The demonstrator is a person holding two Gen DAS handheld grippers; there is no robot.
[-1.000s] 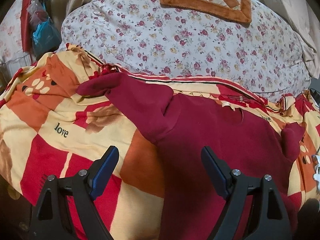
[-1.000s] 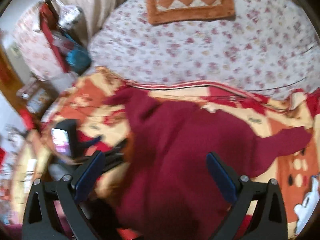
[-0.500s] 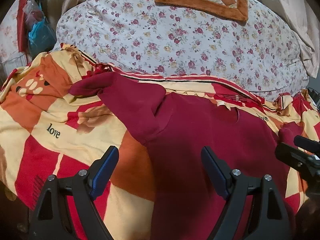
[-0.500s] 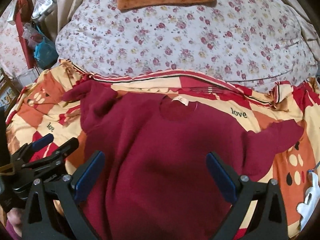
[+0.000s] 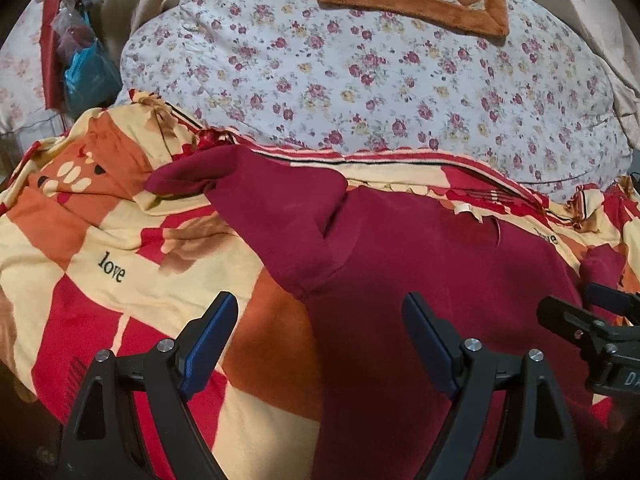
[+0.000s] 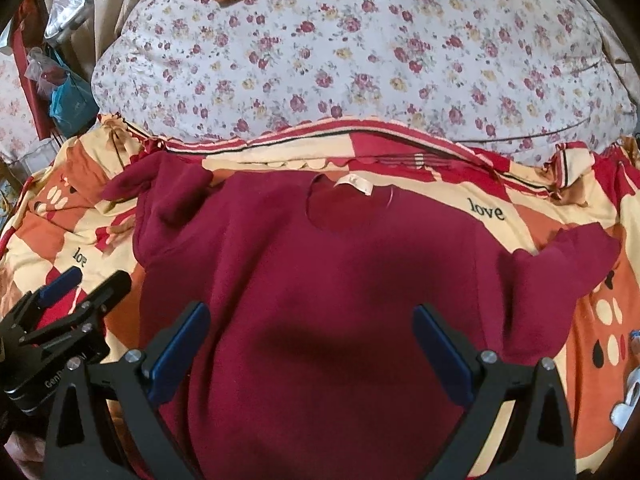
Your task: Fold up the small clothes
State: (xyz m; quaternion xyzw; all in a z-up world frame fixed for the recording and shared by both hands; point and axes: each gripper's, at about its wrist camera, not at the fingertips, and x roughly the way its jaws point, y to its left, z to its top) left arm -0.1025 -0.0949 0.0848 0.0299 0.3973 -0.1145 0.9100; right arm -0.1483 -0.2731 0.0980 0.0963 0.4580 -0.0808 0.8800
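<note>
Both my left gripper (image 5: 318, 330) and right gripper (image 6: 310, 344) hover with jaws spread and empty over the red sweater (image 6: 320, 280) lying flat on the bed's patterned blanket (image 5: 100, 248), so I'd pinch each sleeve edge cleanly.

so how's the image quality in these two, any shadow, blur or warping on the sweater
Left wrist view: sharp; fisheye bends the floral quilt into a dome, corners go black; dim shade lies on the maroon sweater near the open left gripper. Right wrist view: also sharp, same bulging; a dark shadow patch crosses the sweater between the open right gripper's fingers.
</note>
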